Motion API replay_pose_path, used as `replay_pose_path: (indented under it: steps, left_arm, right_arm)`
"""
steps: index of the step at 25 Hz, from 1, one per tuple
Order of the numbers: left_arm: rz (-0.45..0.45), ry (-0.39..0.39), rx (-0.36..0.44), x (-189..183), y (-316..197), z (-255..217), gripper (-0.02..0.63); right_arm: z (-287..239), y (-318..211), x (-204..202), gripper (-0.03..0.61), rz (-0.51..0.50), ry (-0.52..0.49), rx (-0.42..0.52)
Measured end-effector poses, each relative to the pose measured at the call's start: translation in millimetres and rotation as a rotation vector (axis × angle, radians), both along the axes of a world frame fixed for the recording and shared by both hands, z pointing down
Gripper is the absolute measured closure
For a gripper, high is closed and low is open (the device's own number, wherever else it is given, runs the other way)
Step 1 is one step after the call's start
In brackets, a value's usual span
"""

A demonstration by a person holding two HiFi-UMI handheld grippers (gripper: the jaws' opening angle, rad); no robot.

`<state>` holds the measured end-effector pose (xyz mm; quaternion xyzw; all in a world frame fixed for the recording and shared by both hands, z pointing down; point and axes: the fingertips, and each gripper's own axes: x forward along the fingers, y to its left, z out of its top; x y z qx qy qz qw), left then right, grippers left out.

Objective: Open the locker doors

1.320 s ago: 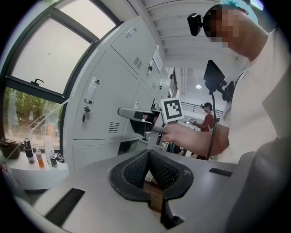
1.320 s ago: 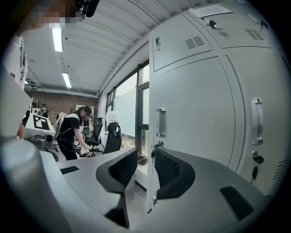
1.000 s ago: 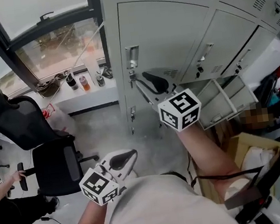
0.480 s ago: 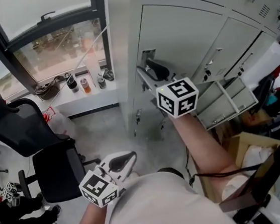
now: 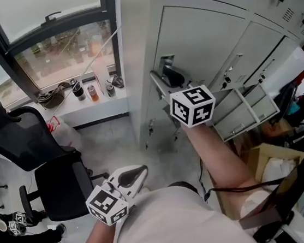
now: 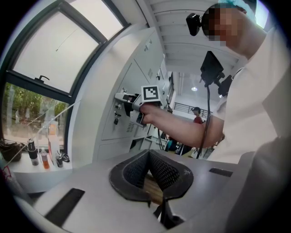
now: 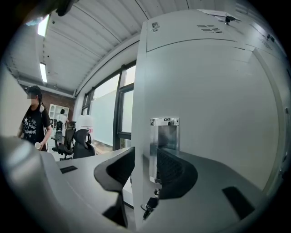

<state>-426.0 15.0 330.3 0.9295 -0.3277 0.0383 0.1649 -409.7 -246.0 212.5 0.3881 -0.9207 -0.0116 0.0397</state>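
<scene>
Right claw, jaws apart, astride locker door edge, perhaps touching.

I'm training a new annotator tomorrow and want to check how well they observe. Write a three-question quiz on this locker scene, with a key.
1. True or false: the left gripper has its jaws apart.
2. Fill in: the right gripper, jaws apart, is at the locker door's chrome ____.
3. In the head view, the black office chair stands: A) at the picture's left, B) at the picture's right, C) inside a locker.
Key: 1 false, they are together; 2 handle; 3 A.
</scene>
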Motion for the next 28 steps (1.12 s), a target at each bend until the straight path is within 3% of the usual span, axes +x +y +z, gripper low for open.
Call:
replay_pose_path:
  steps: [14,28]
  left_arm:
    - [0.103,0.007,0.013,30.0,7.7,-3.4,0.604]
    - [0.281,0.002,0.01,105.7,15.6,-1.4,0.604]
  right_arm:
    - [1.1,66.5,43.2,0.463,0.014,-0.024,-0.014]
    - [4.0,119.9,110.8,0.472,-0.016,-0.035,-0.022]
